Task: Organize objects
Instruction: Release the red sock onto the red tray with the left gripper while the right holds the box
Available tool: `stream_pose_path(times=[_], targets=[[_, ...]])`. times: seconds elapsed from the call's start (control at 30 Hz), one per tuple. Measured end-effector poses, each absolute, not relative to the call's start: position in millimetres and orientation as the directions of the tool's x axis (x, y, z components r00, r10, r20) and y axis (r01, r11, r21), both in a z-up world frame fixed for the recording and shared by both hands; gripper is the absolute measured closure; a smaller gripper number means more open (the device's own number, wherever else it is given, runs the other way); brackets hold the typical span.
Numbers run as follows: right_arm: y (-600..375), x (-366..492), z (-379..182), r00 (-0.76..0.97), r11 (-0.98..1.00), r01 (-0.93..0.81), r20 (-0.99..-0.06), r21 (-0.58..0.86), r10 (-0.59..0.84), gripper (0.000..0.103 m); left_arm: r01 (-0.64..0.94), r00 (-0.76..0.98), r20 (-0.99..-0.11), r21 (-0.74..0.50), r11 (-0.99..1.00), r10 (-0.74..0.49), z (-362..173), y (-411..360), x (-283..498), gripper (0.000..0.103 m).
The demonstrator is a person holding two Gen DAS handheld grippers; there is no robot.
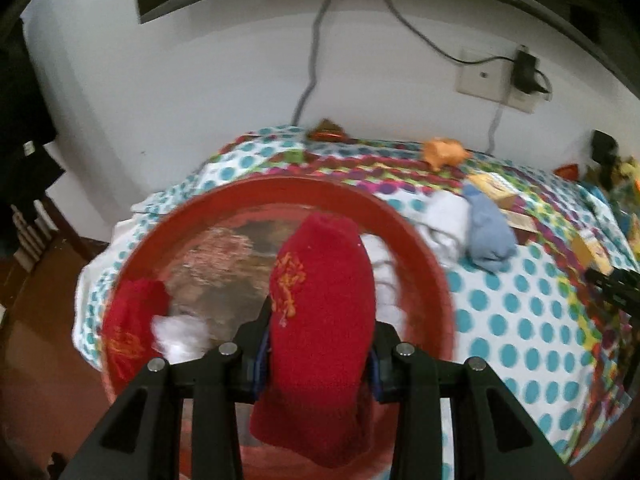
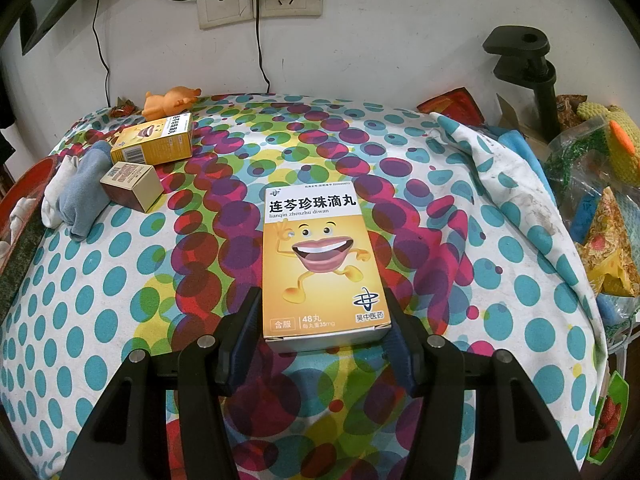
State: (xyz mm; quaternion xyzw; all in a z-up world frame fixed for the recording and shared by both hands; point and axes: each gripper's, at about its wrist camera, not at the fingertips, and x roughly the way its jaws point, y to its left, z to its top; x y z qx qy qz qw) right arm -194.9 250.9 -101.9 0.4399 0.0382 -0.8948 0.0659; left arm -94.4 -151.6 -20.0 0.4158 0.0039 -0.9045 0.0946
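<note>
centre frame, the left gripper (image 1: pixel 320 344) pinches a soft, limp red sock (image 1: pixel 320 320) over a red basin (image 1: pixel 416 240); the right gripper (image 2: pixel 322 320) clamps a light, stiff medicine box (image 2: pixel 322 264) by its long sides.

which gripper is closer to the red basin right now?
Left. The left gripper, shut on a red sock, hangs right over the red basin. The right gripper, holding a yellow box, is off across the table.

The right gripper (image 2: pixel 322 312) clamps a yellow cardboard medicine box (image 2: pixel 320 264); a second yellow box (image 2: pixel 154 142) lies at ten o'clock.
</note>
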Motion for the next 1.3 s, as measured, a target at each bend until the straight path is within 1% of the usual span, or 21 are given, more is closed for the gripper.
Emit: stream_pose_path(times=[0.1, 0.3, 0.47, 0.83, 1.07, 1.2, 1.23, 1.3], targets=[[250.8, -195.3, -101.9, -0.604, -0.988, 0.152, -0.792, -0.010, -0.084, 0.048, 0.201, -0.621, -0.760, 0.080, -0.976, -0.190, -24.7, -167.8, -100.4, 0.066], [250.6, -195.5, -101.8, -0.604, -0.988, 0.152, -0.792, -0.011, -0.084, 0.048, 0.254, -0.599, -0.775, 0.051, -0.966, -0.199, -33.7, -197.5, -108.7, 0.066], [250.7, -195.4, -101.7, -0.604, -0.988, 0.152, -0.792, -0.011, -0.084, 0.048, 0.285, -0.585, -0.774, 0.082, -0.955, -0.241, -38.1, -216.5, -117.2, 0.066], [250.5, -195.3, -101.6, -0.604, -0.988, 0.151, -0.792, -0.011, -0.084, 0.048, 0.315, -0.554, -0.789, 0.097, -0.944, -0.266, -48.4, -246.6, -131.0, 0.065], [249.8, -195.8, -101.6, -0.604, -0.988, 0.151, -0.792, -0.011, -0.084, 0.048, 0.337, -0.571, -0.775, 0.079, -0.938, -0.271, -36.9, -257.6, -143.6, 0.065], [250.2, -195.4, -101.4, -0.604, -0.988, 0.151, -0.792, -0.011, -0.083, 0.048, 0.350, -0.566, -0.762, 0.121, -0.929, -0.313, -32.0, -261.7, -154.5, 0.065], [250.4, -195.3, -101.4, -0.604, -0.988, 0.151, -0.792, -0.011, -0.083, 0.048, 0.352, -0.559, -0.764, 0.134, -0.926, -0.323, -32.9, -262.6, -157.0, 0.065], [250.3, -195.3, -101.4, -0.604, -0.988, 0.151, -0.792, -0.011, -0.084, 0.048, 0.357, -0.546, -0.780, 0.113, -0.927, -0.305, -36.8, -268.6, -161.1, 0.065]])
